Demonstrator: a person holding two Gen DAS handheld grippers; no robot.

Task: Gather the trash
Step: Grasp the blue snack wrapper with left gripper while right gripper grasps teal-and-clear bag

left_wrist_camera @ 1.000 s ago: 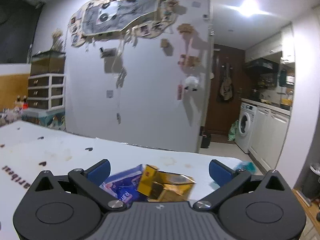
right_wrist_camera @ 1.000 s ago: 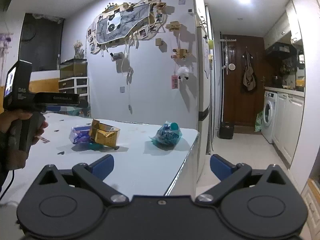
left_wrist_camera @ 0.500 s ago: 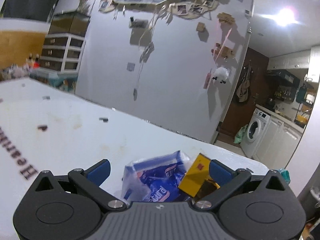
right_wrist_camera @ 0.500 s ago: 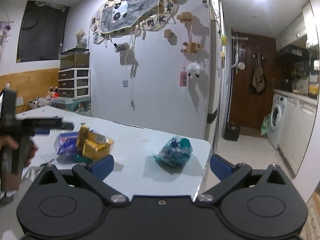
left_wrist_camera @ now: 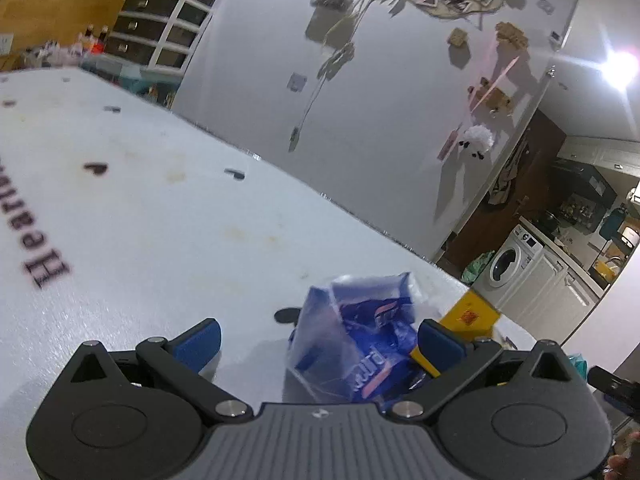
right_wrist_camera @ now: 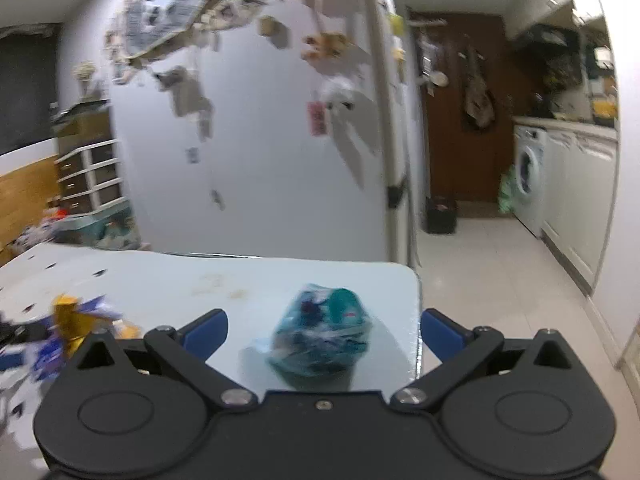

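Observation:
A crumpled blue and clear plastic wrapper [left_wrist_camera: 356, 344] lies on the white table [left_wrist_camera: 160, 232], between the fingers of my open left gripper [left_wrist_camera: 320, 340] and closer to the right one. A gold box [left_wrist_camera: 466, 320] sits just behind that right finger. In the right wrist view a teal plastic bundle [right_wrist_camera: 324, 332] rests near the table's right corner, between the fingers of my open right gripper [right_wrist_camera: 324, 330]. The gold box [right_wrist_camera: 74, 320] and blue wrapper [right_wrist_camera: 48, 354] show blurred at the left there.
The table edge [right_wrist_camera: 416, 320] drops to a tiled floor [right_wrist_camera: 500, 280] on the right. A grey wall with hung decorations [left_wrist_camera: 360, 100] stands behind the table. A washing machine [right_wrist_camera: 528, 184] and white cabinets line the far right. Dark printed marks dot the tablecloth [left_wrist_camera: 96, 168].
Both grippers have moved forward and down to the trash. The left one swung left from the gold box onto the blue wrapper. The right one closed in on the teal bundle.

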